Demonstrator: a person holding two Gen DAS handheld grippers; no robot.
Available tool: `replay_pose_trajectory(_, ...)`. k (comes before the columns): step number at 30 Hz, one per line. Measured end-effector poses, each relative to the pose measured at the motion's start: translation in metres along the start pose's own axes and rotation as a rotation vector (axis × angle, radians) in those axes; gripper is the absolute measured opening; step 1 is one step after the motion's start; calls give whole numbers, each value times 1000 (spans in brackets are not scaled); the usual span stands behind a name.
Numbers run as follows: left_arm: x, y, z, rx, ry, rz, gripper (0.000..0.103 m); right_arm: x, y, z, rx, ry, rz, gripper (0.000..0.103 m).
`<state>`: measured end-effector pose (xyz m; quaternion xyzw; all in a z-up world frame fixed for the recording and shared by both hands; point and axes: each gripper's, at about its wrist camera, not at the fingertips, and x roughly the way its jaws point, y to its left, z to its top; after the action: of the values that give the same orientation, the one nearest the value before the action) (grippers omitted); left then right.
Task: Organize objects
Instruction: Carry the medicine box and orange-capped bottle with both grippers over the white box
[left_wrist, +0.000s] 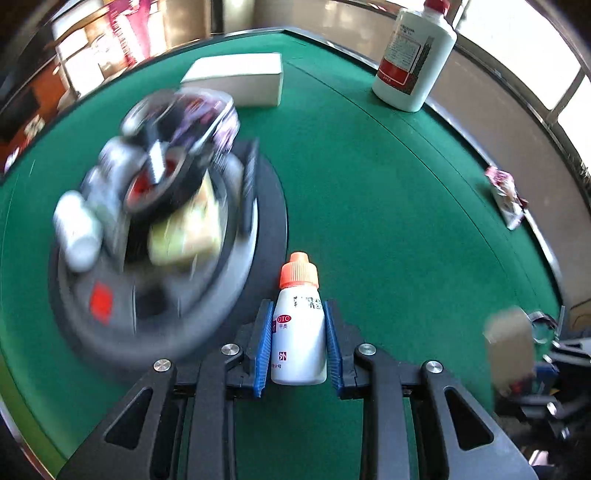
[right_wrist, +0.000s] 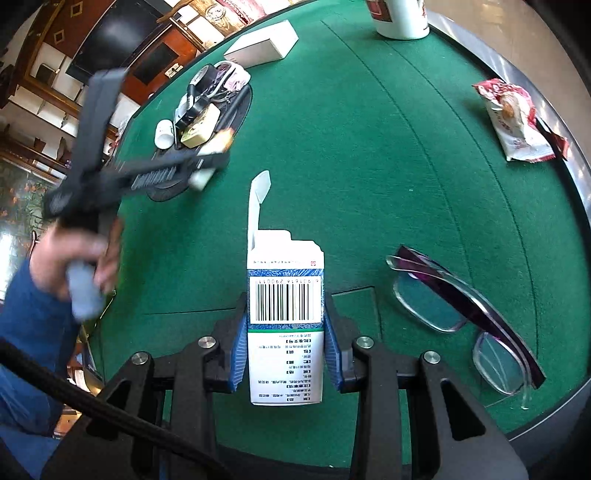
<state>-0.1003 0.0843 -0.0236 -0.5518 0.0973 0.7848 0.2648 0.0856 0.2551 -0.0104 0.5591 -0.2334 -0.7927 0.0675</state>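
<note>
Left gripper pinching small bottle, tray sitting ahead-left, blurred, seemingly part filled. Right gripper clamping open carton. Glasses lying right, snack packet far right, both waiting.

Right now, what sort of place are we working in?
Probably a home living or games room: a green felt table with a raised rim, wooden shelving behind it, and household clutter such as glasses and a snack packet.
</note>
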Motion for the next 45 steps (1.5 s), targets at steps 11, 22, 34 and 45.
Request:
replay_pose_trajectory(11,-54,10,-97,-80,-44,14,22,38,57,0,-66,53,-10,32)
replay_pose_trajectory(22,-104,40,-124,-107,-134,63,22,57,131,-5,-175,62,1,32)
replay_pose_trajectory(34,-176,102,-168,-187,-262,204,22,77,224,-7,-320,65,55,33)
replay_pose_trajectory(45,-209,183,-221,-348,-298,315,22,115,336,-4,-509,99,101,33)
